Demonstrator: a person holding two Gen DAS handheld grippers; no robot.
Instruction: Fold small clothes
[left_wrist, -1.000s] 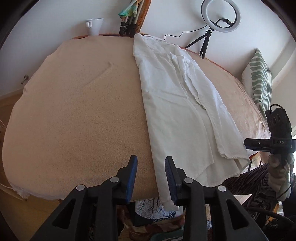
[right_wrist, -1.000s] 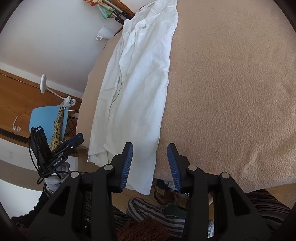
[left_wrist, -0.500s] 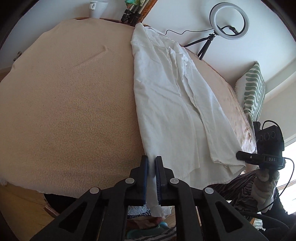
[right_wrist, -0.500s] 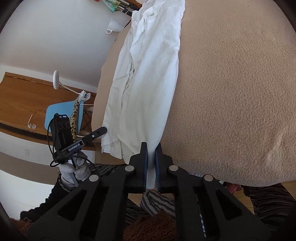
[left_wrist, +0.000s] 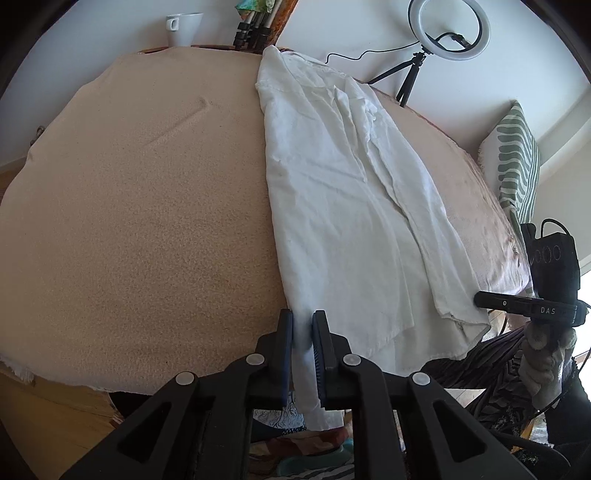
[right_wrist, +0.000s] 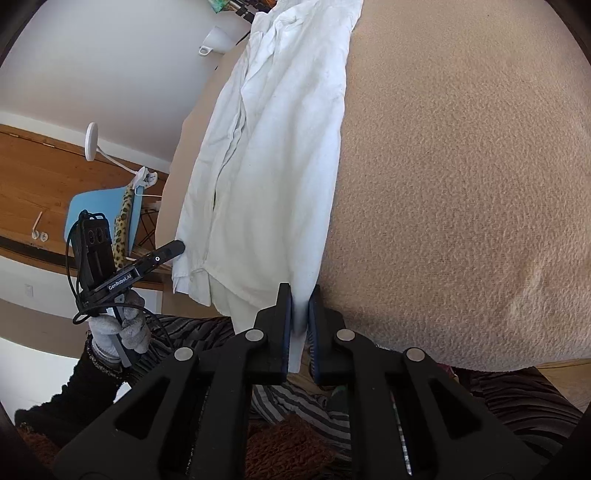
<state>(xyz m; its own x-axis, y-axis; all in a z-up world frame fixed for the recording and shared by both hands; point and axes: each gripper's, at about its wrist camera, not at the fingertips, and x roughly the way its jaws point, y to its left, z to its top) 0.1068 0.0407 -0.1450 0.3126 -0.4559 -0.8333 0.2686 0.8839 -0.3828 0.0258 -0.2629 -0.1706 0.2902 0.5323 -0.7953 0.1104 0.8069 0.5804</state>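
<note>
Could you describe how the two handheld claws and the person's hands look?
Both claws, left and right, are black plastic with blue pads and silver rivets. Each carries a black box trailing black cables. The hands wear grey knitted gloves.

Left claw (left_wrist: 303, 334): pitched steeply down at the near hem of the white shirt (left_wrist: 332, 206), jaws easing apart, hem cloth between the 2 pads.
Right claw (right_wrist: 300, 314): same downward pitch, at the hem's opposite corner, jaws opening around a fold of cloth.
Gloved hand (right_wrist: 118, 326): wrapped around the left claw's handle.
</note>
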